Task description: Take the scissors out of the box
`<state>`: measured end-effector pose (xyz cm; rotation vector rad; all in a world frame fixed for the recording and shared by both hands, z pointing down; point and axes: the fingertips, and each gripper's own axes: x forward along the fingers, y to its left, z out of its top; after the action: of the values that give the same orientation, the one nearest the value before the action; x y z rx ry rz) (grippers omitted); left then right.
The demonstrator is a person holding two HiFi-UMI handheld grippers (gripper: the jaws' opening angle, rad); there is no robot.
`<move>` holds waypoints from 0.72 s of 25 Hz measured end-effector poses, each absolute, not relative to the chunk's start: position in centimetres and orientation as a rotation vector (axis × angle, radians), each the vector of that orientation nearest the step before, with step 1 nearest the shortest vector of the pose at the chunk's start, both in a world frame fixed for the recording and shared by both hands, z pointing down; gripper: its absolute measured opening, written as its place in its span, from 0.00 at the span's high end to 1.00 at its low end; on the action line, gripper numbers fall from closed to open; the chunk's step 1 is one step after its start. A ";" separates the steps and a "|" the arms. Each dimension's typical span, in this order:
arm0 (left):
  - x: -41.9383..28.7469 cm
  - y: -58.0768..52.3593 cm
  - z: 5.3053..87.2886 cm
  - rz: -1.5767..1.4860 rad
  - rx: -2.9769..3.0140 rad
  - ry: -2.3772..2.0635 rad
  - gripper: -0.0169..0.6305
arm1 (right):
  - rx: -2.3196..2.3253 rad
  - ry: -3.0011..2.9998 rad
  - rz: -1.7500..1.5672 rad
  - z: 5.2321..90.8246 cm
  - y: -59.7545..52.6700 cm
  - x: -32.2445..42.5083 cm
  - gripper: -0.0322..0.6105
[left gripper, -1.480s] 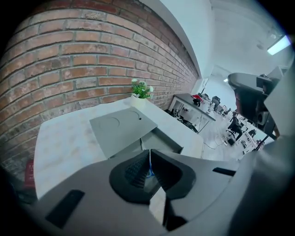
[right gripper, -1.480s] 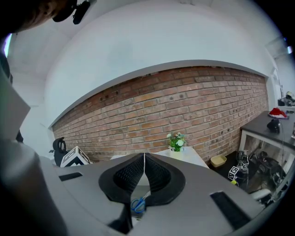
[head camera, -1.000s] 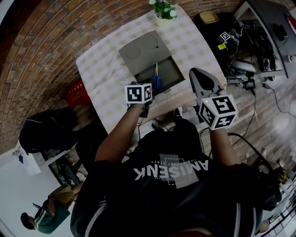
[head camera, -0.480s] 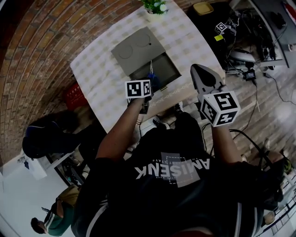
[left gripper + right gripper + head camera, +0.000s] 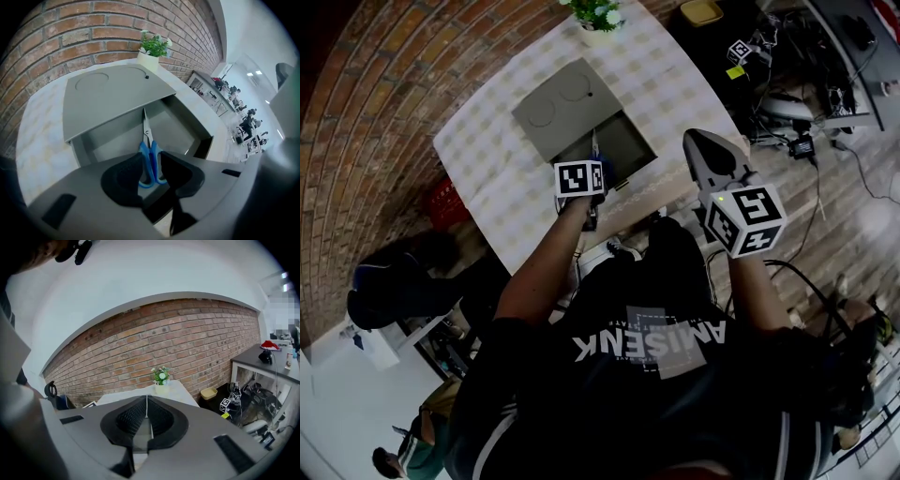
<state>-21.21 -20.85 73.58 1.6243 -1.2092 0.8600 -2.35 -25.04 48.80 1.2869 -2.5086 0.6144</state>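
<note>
Currently the scissors (image 5: 149, 154), with slim steel blades and blue plastic loop handles, sit inside the matte grey box (image 5: 180, 129) on the checked-cloth table (image 5: 492, 164). The left tool (image 5: 151, 171) has just been opening, and its ribbed black pads stand apart astride the handles. The right tool (image 5: 146, 420) is closed and empty.

The person wears a black short-sleeved T-shirt (image 5: 647, 375) with white block lettering (image 5: 652, 344) and a grey square print. The left gripper (image 5: 151, 165) and the right gripper (image 5: 146, 417) each have a smooth grey shell and black ribbed pads (image 5: 123, 176). Behind each claw sits a white marker cube (image 5: 580, 178) with black squares.
</note>
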 end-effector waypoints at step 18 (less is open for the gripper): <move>-21.1 -20.8 75.5 0.991 1.547 -1.209 0.79 | 1.301 -2.511 0.695 50.5 -26.5 -0.4 0.89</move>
<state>-21.12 -20.80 75.53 1.5466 -1.2087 0.9911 -0.45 -26.52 50.52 1.3014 -2.5106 0.6953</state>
